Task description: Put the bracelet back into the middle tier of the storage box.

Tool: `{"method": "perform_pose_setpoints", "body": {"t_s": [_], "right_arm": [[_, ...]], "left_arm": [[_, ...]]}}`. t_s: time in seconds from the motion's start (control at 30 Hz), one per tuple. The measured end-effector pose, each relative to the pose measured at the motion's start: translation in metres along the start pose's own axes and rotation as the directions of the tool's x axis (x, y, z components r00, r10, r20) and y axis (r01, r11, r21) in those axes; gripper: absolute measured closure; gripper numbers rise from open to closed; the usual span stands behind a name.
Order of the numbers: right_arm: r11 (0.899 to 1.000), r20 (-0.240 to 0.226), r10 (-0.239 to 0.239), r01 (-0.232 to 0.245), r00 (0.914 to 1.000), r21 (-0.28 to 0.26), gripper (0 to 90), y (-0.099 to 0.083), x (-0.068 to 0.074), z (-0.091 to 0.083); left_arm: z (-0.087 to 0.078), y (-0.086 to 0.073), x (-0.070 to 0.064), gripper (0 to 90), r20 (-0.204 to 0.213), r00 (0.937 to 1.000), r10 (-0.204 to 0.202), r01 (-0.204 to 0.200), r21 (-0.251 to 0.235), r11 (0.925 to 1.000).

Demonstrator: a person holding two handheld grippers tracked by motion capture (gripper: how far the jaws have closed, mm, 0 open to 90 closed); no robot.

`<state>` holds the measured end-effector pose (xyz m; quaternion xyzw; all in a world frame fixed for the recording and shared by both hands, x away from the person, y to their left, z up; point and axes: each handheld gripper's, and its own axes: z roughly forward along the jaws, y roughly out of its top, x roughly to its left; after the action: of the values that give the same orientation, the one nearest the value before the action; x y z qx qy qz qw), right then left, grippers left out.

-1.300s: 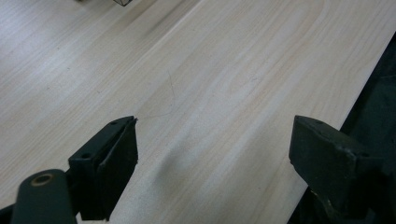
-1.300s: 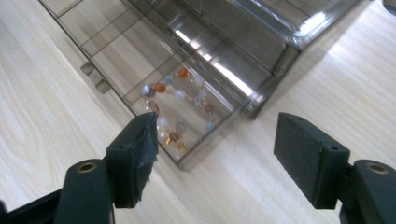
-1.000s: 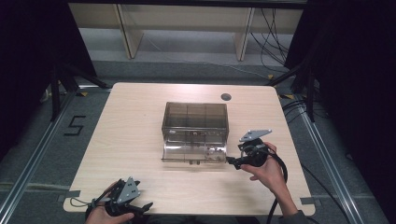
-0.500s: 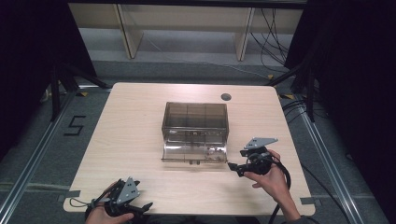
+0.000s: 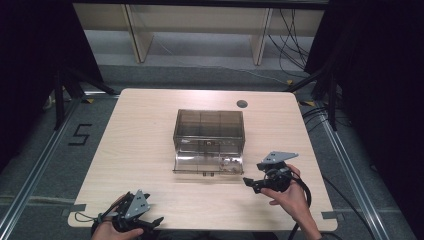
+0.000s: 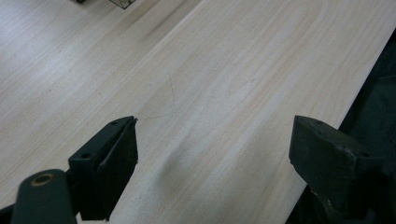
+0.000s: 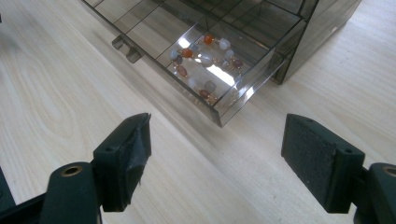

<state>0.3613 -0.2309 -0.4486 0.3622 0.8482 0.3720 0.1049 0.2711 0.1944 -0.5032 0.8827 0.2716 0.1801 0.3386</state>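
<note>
A smoky clear plastic drawer box (image 5: 209,130) stands in the middle of the table, its bottom drawer (image 5: 207,163) pulled out toward me. In the drawer's right compartment lies a bead bracelet (image 7: 201,65) of orange, white and grey stones. My right gripper (image 5: 248,183) hovers just right of the drawer's front corner, open and empty; its jaws (image 7: 215,161) frame that corner. My left gripper (image 5: 152,222) rests low at the table's front left edge, open and empty, with bare wood between its jaws (image 6: 212,156).
The light wooden table (image 5: 145,130) has a round grommet hole (image 5: 242,104) at the back right. Shelving and cables sit beyond the far edge. A floor mark "5" (image 5: 80,134) lies left of the table.
My right gripper has drawn back from the drawer toward me and slightly right, still open. The left gripper has stayed put.
</note>
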Motion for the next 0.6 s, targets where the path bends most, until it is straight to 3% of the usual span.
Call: {"method": "perform_pose_setpoints", "body": {"t_s": [0.1, 0.17, 0.33, 0.6], "right_arm": [[1.0, 0.006, 0.011, -0.011, 0.9999, -0.002, 24.5, -0.003, 0.002, 0.0], [1.0, -0.007, 0.008, -0.009, 0.9999, -0.026, 23.7, -0.006, 0.005, 0.003], [1.0, -0.014, 0.013, -0.013, 0.9998, -0.007, 23.1, -0.007, 0.01, 0.004], [1.0, -0.013, 0.005, -0.005, 0.9999, -0.021, 22.8, -0.009, 0.015, 0.004]], "left_arm": [[0.0, 0.0, -0.001, 15.4, 0.006, 0.9998, -0.018, 0.018, -0.011, 0.9998], [0.0, 0.0, -0.001, 15.4, 0.004, 0.9999, -0.016, 0.016, -0.01, 0.9998], [0.0, 0.0, 0.0, 15.4, -0.001, 1.0, -0.004, 0.004, -0.002, 1.0], [0.0, 0.0, -0.001, 15.4, 0.007, 0.9999, -0.011, 0.011, -0.011, 0.9999]]}}
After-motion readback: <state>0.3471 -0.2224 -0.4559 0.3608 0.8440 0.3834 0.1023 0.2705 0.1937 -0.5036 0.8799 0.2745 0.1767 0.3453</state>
